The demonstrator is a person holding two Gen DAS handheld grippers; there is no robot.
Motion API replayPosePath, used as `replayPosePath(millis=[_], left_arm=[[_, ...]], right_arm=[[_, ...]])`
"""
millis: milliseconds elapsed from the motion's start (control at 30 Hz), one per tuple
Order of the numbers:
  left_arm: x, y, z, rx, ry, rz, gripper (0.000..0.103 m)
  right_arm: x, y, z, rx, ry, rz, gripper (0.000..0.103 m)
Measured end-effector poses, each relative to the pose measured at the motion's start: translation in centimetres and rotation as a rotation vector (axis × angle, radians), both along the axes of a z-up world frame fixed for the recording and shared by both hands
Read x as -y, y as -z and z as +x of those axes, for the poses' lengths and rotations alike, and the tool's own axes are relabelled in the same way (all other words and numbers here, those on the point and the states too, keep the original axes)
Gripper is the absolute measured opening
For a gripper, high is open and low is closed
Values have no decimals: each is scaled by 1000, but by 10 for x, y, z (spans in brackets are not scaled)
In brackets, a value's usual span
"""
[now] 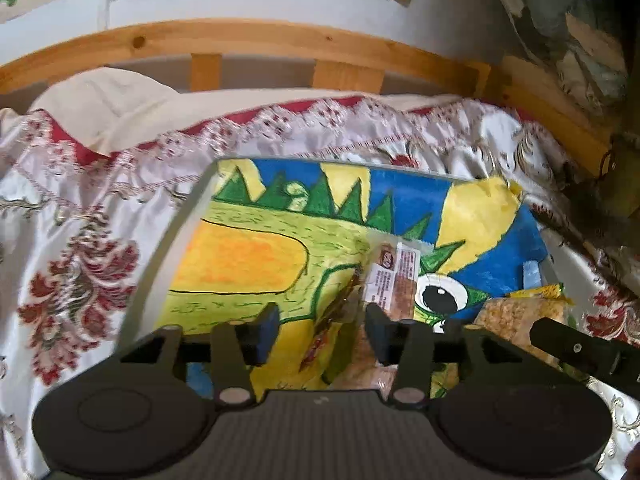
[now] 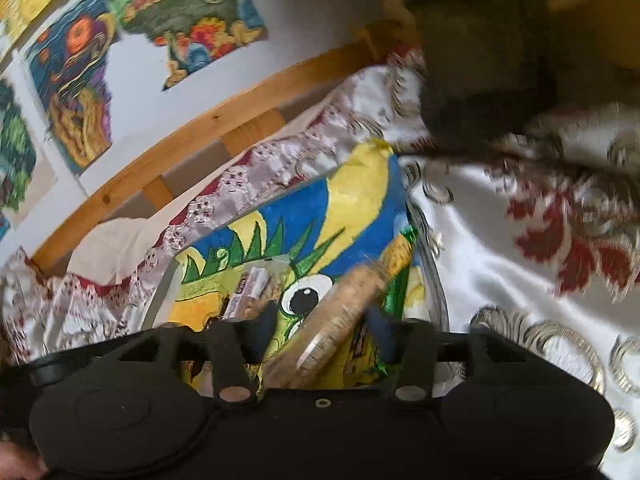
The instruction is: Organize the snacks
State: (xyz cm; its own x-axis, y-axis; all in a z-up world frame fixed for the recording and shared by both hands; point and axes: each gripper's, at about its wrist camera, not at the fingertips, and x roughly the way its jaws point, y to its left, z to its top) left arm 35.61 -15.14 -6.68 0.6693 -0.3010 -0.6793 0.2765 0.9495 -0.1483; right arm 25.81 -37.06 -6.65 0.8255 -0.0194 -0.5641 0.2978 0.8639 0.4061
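Note:
A tray lined with a dragon painting [image 1: 248, 256] lies on the bed. A clear-wrapped snack bar [image 1: 394, 280] lies on it, just ahead of my left gripper [image 1: 322, 332], which is open with another brown wrapper [image 1: 340, 312] between its fingers, untouched as far as I can see. In the right wrist view my right gripper [image 2: 324, 332] is open around a clear packet of beige biscuits [image 2: 340, 320], blurred. The snack bar [image 2: 248, 292] lies to its left, a green-yellow packet [image 2: 404, 256] at the tray's right wall.
A white and red patterned bedspread [image 1: 80, 240] surrounds the tray. A wooden headboard [image 1: 256, 40] and a pillow [image 1: 104, 108] are behind. A yellow packet and the biscuit packet [image 1: 516, 312] lie at the tray's right, by my right gripper's finger [image 1: 572, 348].

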Motion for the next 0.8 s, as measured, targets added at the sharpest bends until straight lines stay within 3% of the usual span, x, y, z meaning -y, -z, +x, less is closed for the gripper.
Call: replayPosePath(millis=[33, 233, 333, 567, 800], left_arm=[[-4, -4, -5, 8, -9, -9, 63], [-28, -31, -41, 104, -66, -7, 89], [-42, -42, -63, 150, -98, 15, 98], [-78, -68, -122, 231, -155, 33, 103], [-107, -78, -183, 270, -185, 106, 103]], right_arm=[[-3, -5, -3, 13, -6, -27, 73], [-12, -29, -34, 80, -38, -107, 91], [-19, -41, -53, 119, -50, -152, 96], [-38, -61, -104, 220, -61, -200, 102], [-51, -61, -149, 223, -82, -105, 102]])
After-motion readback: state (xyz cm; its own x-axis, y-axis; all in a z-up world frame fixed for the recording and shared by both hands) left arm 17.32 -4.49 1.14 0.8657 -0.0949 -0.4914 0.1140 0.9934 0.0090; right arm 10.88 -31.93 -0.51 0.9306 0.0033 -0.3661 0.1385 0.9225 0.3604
